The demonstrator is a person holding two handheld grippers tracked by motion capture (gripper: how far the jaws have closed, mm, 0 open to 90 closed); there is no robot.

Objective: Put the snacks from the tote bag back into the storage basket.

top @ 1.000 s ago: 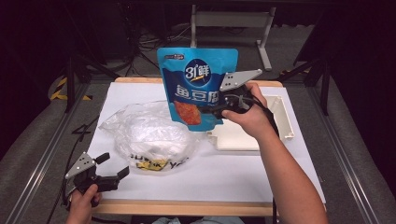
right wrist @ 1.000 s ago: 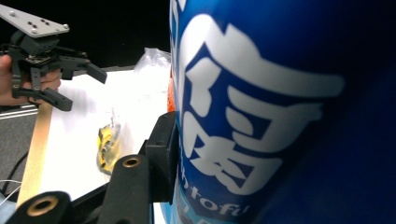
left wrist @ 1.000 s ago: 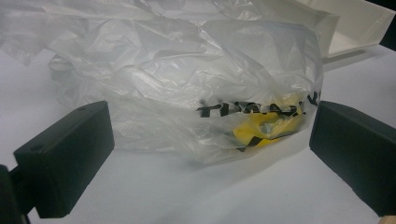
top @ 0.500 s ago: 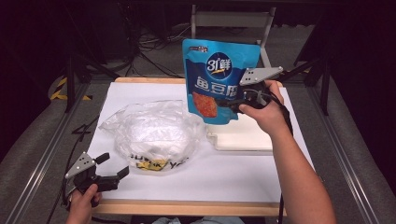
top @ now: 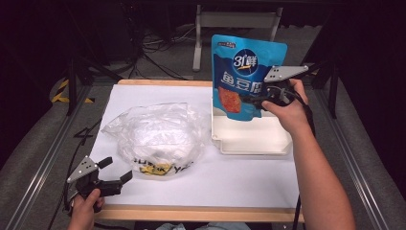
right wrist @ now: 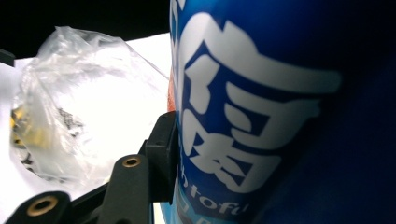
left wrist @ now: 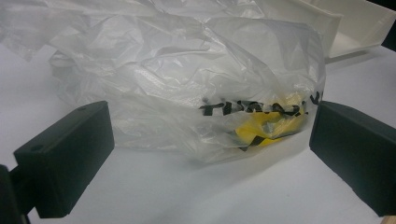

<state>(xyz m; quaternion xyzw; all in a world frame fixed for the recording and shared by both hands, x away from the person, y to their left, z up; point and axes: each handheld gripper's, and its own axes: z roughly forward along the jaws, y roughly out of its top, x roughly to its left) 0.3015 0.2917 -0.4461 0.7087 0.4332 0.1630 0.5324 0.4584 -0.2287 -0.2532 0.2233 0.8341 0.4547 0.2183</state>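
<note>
Your right gripper (top: 253, 99) is clamped on the blue snack pouch (top: 245, 72), its jaws pinching the pouch's right edge low down; you hold the pouch upright above the far half of the white tray (top: 249, 141), its bottom edge hanging just over the tray's far wall; whether it touches the wall cannot be told from the high view; in the right gripper view the pouch (right wrist: 280, 112) stands tight against the black jaw, its white lettering large and close, with the clear plastic bag (right wrist: 79, 102) off to the left behind it.

Your left gripper (top: 115, 173) sits at the near left corner of the table (top: 239, 187), jaws standing wide apart with nothing between them; your left hand (top: 86, 211) grips its body at the table's near edge; in the left gripper view the two black jaws flank the near end of the plastic bag (left wrist: 187, 93), which lies just beyond them on the white tabletop and is not touched by either; yellow and black print shows through the bag's near side.

From above, the plastic bag (top: 155, 136) lies crumpled in the middle left of the table, just left of the tray and apart from it; the tray rests on the right half of the table, under your right forearm (top: 316, 172).
</note>
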